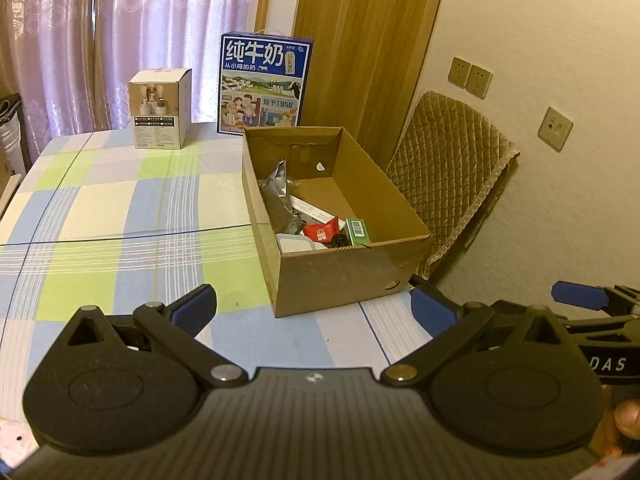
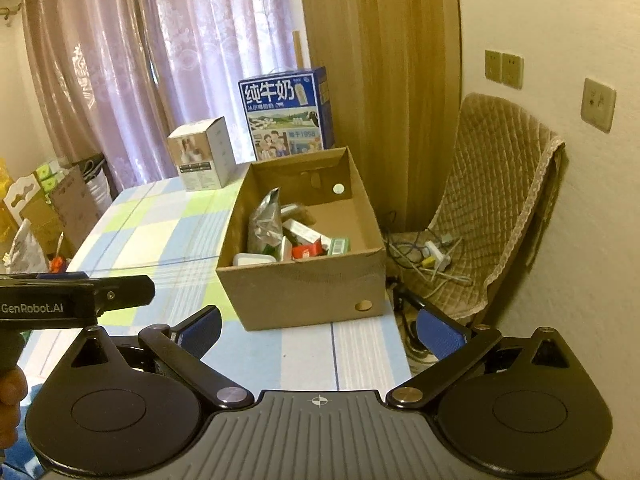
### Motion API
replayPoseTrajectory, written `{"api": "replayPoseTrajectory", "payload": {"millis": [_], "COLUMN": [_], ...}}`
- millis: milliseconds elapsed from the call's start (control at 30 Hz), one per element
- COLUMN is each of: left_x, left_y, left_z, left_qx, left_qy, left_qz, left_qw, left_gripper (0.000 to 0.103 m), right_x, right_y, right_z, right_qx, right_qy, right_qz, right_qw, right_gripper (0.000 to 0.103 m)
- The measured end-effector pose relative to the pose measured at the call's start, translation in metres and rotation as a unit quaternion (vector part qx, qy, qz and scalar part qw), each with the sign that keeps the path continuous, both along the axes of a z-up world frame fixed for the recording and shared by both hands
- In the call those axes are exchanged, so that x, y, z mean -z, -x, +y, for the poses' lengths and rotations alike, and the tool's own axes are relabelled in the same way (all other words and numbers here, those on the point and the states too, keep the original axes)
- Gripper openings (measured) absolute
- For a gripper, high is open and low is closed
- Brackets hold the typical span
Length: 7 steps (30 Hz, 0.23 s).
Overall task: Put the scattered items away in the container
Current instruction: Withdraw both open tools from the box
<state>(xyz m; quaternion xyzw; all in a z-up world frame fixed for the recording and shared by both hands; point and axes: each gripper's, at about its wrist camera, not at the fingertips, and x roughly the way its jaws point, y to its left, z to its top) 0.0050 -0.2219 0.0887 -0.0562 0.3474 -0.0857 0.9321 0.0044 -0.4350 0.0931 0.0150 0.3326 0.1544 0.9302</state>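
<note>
Partly hidden: box (image 1: 340,276) contents (image 1: 320,232).

Blue milk carton (image 1: 265,84), far edge of the table (image 1: 100,200), beside the white box (image 1: 160,109): large white "纯牛奶" at top, smaller line "从小喝的奶" beneath, "始于1956" on a panel lower right. Print on the white box too small to read.

Right gripper (image 1: 608,364) body, seen from the left wrist: letters "DAS", rest cut off.

Left gripper (image 2: 40,307) body, seen from the right wrist: "GenRobot.AI".

Green packet (image 1: 357,232) in the cardboard box (image 1: 340,276): barcode only, digits unreadable.
</note>
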Motion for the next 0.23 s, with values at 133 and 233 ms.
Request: {"api": "replayPoseTrajectory", "payload": {"millis": [133, 233], "left_x": [-0.0019, -0.0016], "left_y": [0.0012, 0.0037], "left_z": [-0.0004, 0.0018], "left_qx": [0.002, 0.003], "left_qy": [0.001, 0.009], "left_qz": [-0.004, -0.012], "left_qw": [1.0, 0.9999], "left_gripper": [0.102, 0.102], "right_x": [-0.0002, 0.0017], "right_y": [0.0011, 0.0018], "right_z": [0.0014, 0.003], "right_qx": [-0.002, -0.002], "right_qy": [0.002, 0.004], "right_qz": [0.001, 0.003], "right_qw": [1.0, 1.0], "right_gripper": [0.101, 0.101]}}
